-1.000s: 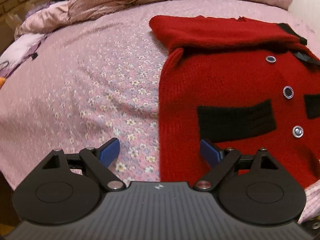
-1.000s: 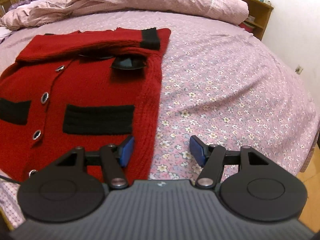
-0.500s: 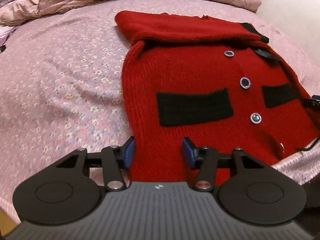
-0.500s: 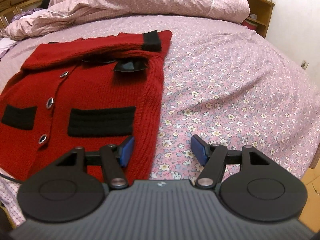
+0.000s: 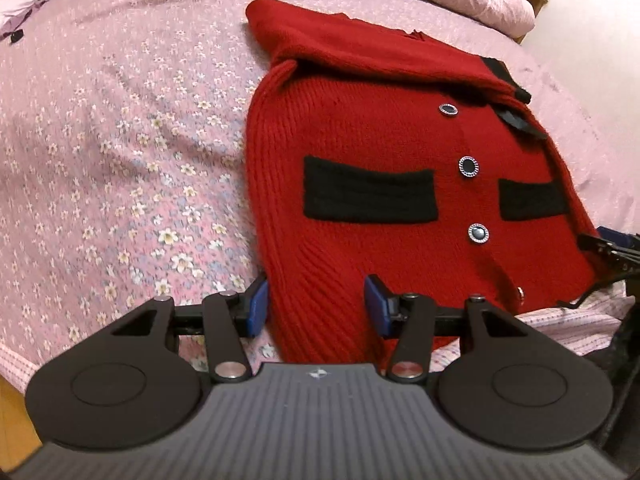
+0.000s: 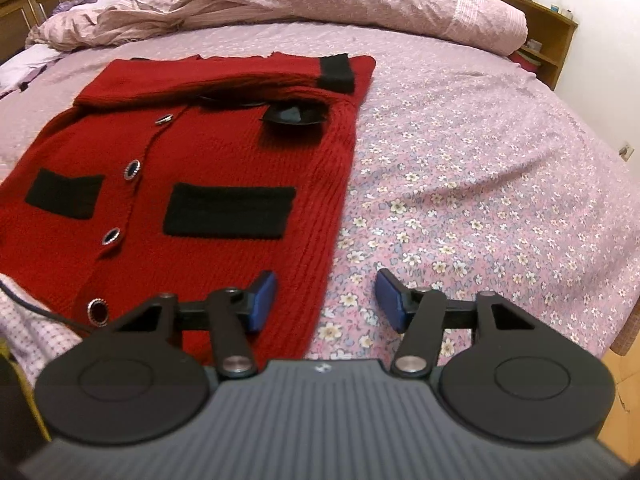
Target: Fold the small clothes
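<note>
A red knit cardigan with black pocket bands and dark round buttons lies flat on the bed, its sleeves folded across the top. It also shows in the right wrist view. My left gripper is open, its blue pads on either side of the cardigan's near left hem corner. My right gripper is open over the near right hem edge, left pad above the knit, right pad above the sheet. The right gripper also shows at the right edge of the left wrist view.
The pink flowered bedsheet spreads to both sides of the cardigan. A rumpled pink duvet lies along the far end. A wooden headboard shelf stands at the back right. The bed's near edge and the wooden floor show low right.
My left gripper has moved right onto the cardigan's near left corner and its fingers have narrowed. My right gripper has crept forward a little along the right hem, still open.
</note>
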